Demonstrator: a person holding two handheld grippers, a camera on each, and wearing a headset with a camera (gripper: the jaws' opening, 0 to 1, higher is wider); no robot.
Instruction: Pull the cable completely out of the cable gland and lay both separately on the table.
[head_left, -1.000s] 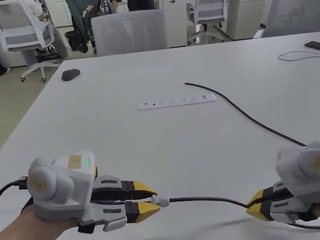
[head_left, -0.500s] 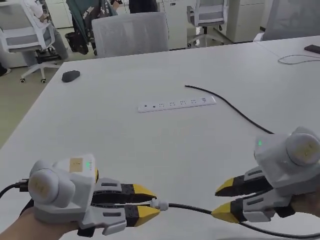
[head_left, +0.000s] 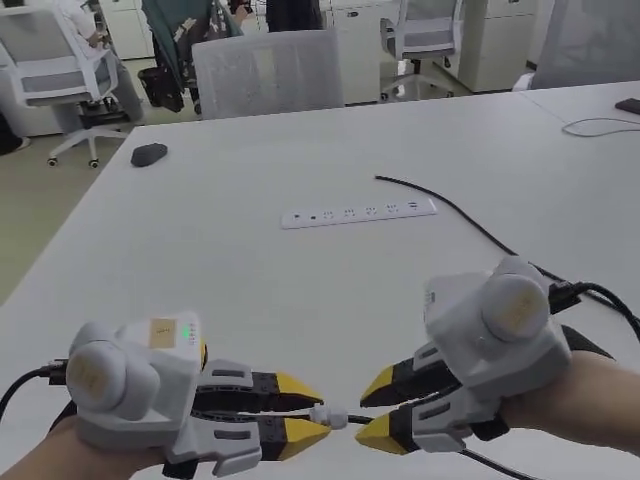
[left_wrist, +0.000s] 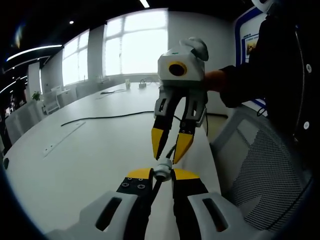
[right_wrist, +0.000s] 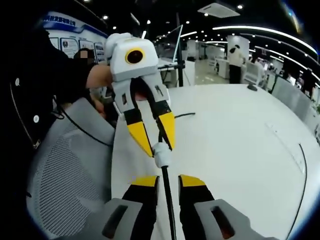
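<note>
A small white cable gland (head_left: 330, 415) sits between the yellow tips of my left gripper (head_left: 310, 412), which is shut on it low over the table. A thin black cable (head_left: 352, 420) leaves the gland to the right. My right gripper (head_left: 376, 407) is open, its tips a little apart from the gland, with the cable running between its jaws. In the left gripper view the gland (left_wrist: 162, 169) is at my left gripper (left_wrist: 163, 175) tips, and the right gripper (left_wrist: 171, 145) faces it. In the right gripper view the cable (right_wrist: 166, 195) passes through my right gripper (right_wrist: 168, 181) to the gland (right_wrist: 161, 153).
A white power strip (head_left: 358, 213) lies mid-table on the white table (head_left: 230, 260), with its black cord (head_left: 470, 225) running off to the right. A dark mouse (head_left: 149, 154) rests at the far left. Office chairs (head_left: 268, 70) stand behind the far edge.
My right gripper has let go of the cable, opened and slid left along it until its tips are close to the gland. The left gripper has kept its hold.
</note>
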